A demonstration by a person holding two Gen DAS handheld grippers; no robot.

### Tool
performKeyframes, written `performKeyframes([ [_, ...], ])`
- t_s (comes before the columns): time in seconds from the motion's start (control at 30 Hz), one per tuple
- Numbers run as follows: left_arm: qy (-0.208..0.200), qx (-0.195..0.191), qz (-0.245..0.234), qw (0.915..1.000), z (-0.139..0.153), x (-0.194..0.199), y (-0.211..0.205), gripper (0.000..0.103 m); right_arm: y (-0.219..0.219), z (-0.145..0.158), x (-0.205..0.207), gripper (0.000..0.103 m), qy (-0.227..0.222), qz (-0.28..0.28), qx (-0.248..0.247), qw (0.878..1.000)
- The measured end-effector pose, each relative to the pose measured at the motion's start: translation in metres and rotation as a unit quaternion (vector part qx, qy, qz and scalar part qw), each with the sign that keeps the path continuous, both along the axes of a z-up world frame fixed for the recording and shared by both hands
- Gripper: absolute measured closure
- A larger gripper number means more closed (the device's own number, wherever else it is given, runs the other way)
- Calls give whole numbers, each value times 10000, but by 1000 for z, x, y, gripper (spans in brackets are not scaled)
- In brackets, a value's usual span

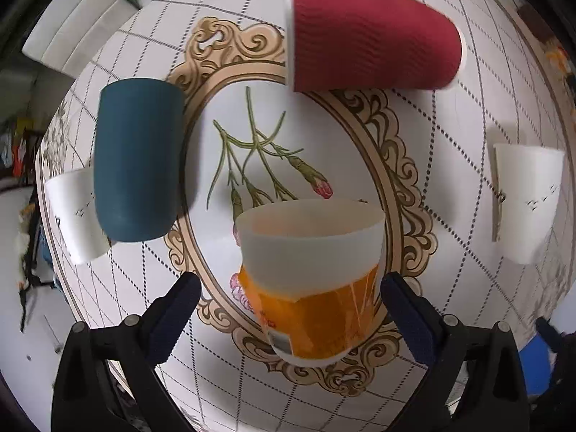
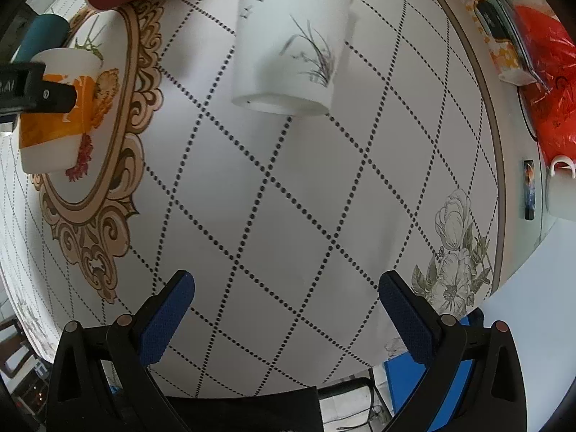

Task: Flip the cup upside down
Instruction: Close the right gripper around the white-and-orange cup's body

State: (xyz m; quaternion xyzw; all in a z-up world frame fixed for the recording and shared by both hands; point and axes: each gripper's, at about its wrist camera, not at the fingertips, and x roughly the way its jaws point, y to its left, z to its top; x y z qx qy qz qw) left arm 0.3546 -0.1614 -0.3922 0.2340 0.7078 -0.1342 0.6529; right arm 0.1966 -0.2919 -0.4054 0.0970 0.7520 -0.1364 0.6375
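Observation:
An orange and white paper cup (image 1: 309, 280) stands upright on the round table, mouth up, between the fingers of my left gripper (image 1: 289, 298). The jaws are wide open; the right pad (image 1: 406, 320) is close to the cup wall, the left pad stands apart. The same cup shows at the left of the right wrist view (image 2: 59, 108), with a left finger (image 2: 43, 93) across it. My right gripper (image 2: 286, 302) is open and empty above the bare tablecloth. A white cup with grass print (image 2: 291, 43) stands upside down ahead of it.
A dark teal cup (image 1: 138, 158), a red ribbed cup (image 1: 370, 32) and two white cups (image 1: 75, 216) (image 1: 527, 198) stand around the ornate oval print. The table edge (image 2: 496, 165) curves at the right, with a red bag (image 2: 550, 72) and a white mug (image 2: 561, 187) beyond.

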Motion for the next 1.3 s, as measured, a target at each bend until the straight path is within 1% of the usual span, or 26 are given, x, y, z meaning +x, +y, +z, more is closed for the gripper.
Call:
performKeyframes([
  [0.07,-20,1,-88,10000,-4,-1,-1,3,-9,-6,-6,0,19,-10,7,10000],
  [0.1,-14,-3,-114,9999,-5,-1,-2,8,-10,-8,-7,0,36,-12,12,10000],
  [0.17,9,-15,-151,9999,-10,-3,-4,12,-13,-11,-8,0,74,-14,23,10000],
  [0.23,11,-31,-173,9998,-14,-3,-5,26,-16,-14,-10,0,111,-13,33,9999],
  [0.3,8,-8,-186,9998,-17,-2,-5,33,-15,-15,-13,0,140,6,7,9999],
  [0.43,-143,-37,-272,9995,-18,-3,-5,33,-20,-15,-12,0,162,-2,-11,9999],
  [0.47,-171,-44,-273,9995,-16,-4,-5,33,-12,-15,-14,0,158,-7,-22,9999],
  [0.6,-299,-117,-176,9993,-13,-9,-2,34,-10,-13,-16,0,126,-14,-32,9999],
  [0.7,-284,-182,-64,9994,-7,-12,2,34,-8,-5,-12,0,92,0,-44,9999],
  [0.8,-195,-298,163,9992,-3,-11,9,34,-5,2,-12,0,43,20,-46,10000],
  [0.93,-194,-399,399,9982,8,-9,22,34,-3,17,-10,0,-32,30,-44,10000],
  [1.0,-161,-462,532,9974,14,-8,37,34,-3,23,-10,0,-67,53,-31,10000],
  [1.1,-122,-561,764,9954,25,-18,55,34,-1,28,-14,0,-129,108,14,9999],
  [1.17,-74,-639,1023,9927,36,-24,69,34,2,32,-17,0,-182,168,66,9997],
  [1.27,28,-757,1400,9873,43,-35,86,34,11,39,-21,0,-281,302,143,9990],
  [1.3,62,-792,1541,9849,47,-48,87,34,15,43,-23,0,-324,366,181,9986],
])
